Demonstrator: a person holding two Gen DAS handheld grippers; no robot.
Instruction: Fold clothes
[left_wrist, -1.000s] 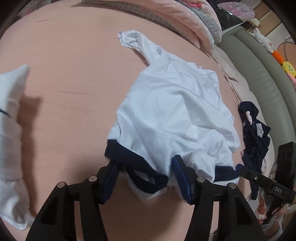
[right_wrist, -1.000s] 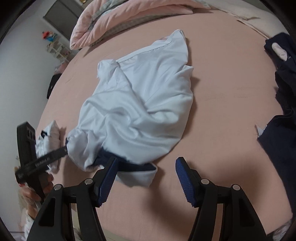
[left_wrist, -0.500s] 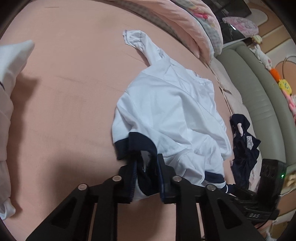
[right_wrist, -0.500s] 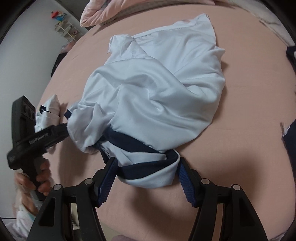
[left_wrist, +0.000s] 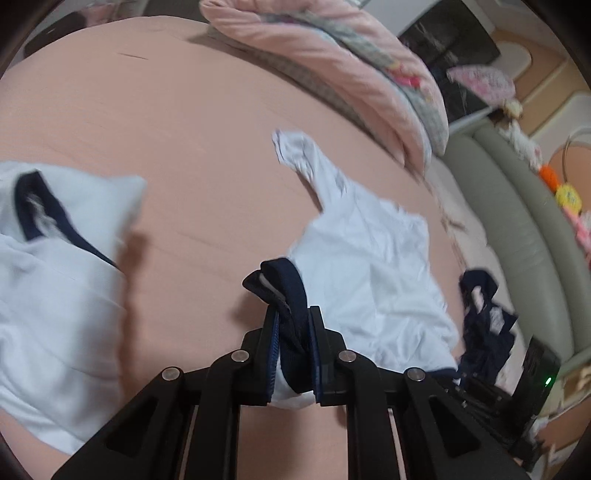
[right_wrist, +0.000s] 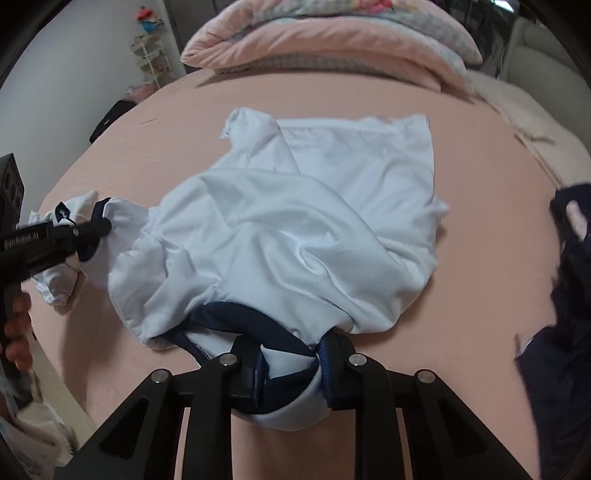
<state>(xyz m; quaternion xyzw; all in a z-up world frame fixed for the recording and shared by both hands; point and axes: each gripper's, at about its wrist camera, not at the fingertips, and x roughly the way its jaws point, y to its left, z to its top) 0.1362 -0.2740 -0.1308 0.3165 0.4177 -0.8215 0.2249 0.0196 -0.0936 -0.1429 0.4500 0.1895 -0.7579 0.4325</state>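
A white shirt with navy trim (right_wrist: 295, 229) lies crumpled on the pink bed (right_wrist: 480, 302). My left gripper (left_wrist: 293, 347) is shut on a bunched navy-trimmed edge of the white shirt (left_wrist: 369, 266), lifting it a little. In the right wrist view my left gripper (right_wrist: 99, 230) pinches the shirt's left corner. My right gripper (right_wrist: 291, 363) has closed on the near navy hem with white cloth bulging between its blue pads. A hand (right_wrist: 16, 332) holds the left tool.
Another white garment with navy trim (left_wrist: 55, 277) lies at the left. Dark navy clothes (right_wrist: 565, 332) sit at the bed's right edge. A pink folded quilt (right_wrist: 332, 40) lies at the head, and a grey-green padded rail (left_wrist: 517, 221) runs along the right.
My left gripper went from open around the hem to shut on it and pulled it up and left. My right gripper moved in and closed on the near hem.
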